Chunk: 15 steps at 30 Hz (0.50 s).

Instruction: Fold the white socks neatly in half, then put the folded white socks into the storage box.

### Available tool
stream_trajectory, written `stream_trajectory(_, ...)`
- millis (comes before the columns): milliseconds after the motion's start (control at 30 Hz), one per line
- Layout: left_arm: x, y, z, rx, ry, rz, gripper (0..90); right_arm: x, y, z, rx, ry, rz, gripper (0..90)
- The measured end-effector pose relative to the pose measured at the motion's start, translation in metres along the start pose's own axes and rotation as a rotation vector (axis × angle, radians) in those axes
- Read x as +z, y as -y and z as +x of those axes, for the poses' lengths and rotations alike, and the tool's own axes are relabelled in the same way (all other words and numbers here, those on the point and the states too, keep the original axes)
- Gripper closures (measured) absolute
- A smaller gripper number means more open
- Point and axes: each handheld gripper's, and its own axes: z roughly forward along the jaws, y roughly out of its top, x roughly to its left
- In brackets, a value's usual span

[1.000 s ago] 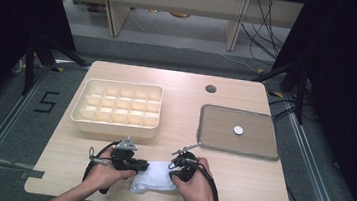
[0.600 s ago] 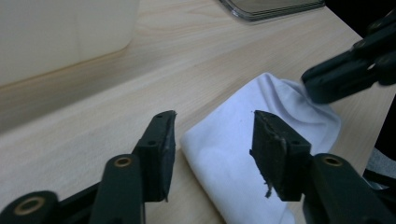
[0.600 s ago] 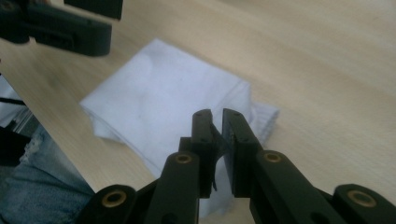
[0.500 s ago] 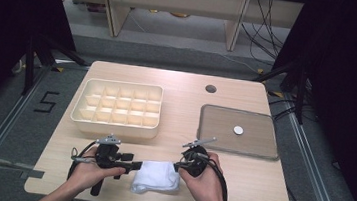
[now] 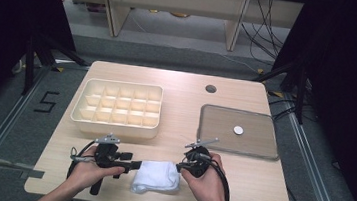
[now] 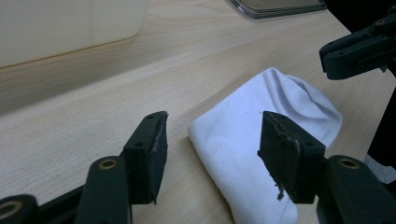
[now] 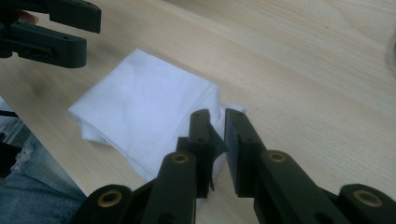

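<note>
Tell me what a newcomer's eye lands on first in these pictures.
First, the folded white cloth on the near edge of the pale wooden table, flanked by the left gripper, jaws spread wide, and the right gripper, jaws slightly parted; both have just been opening, neither gripping it. Behind stand a cream plastic compartment tray at left and a grey flat tray holding a small white disc at right.

A lab recording station, as I see it from my feed.

My bench stands alone between black curtains, beyond my hand-held grippers; a taped number five marks the grey floor left of them, cables trail past plain shelving at the far end.
</note>
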Motion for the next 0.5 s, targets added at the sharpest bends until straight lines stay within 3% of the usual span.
stream_trajectory(167,0.002,0.002,-0.002,-0.004,-0.004,0.002,41.3,0.001,-0.002,0.011,-0.025,-0.016,0.001,84.0)
stream_trajectory(200,0.003,0.002,-0.002,-0.007,0.004,0.013,41.5,0.001,-0.003,0.015,-0.012,-0.022,0.02,85.5)
stream_trajectory(333,0.007,0.007,-0.002,-0.028,0.003,0.038,42.9,0.01,-0.006,0.03,-0.037,-0.058,0.079,90.0)
stream_trajectory(500,0.009,0.013,-0.004,-0.057,0.001,0.067,42.9,0.025,-0.004,0.035,-0.063,-0.085,0.126,90.0)
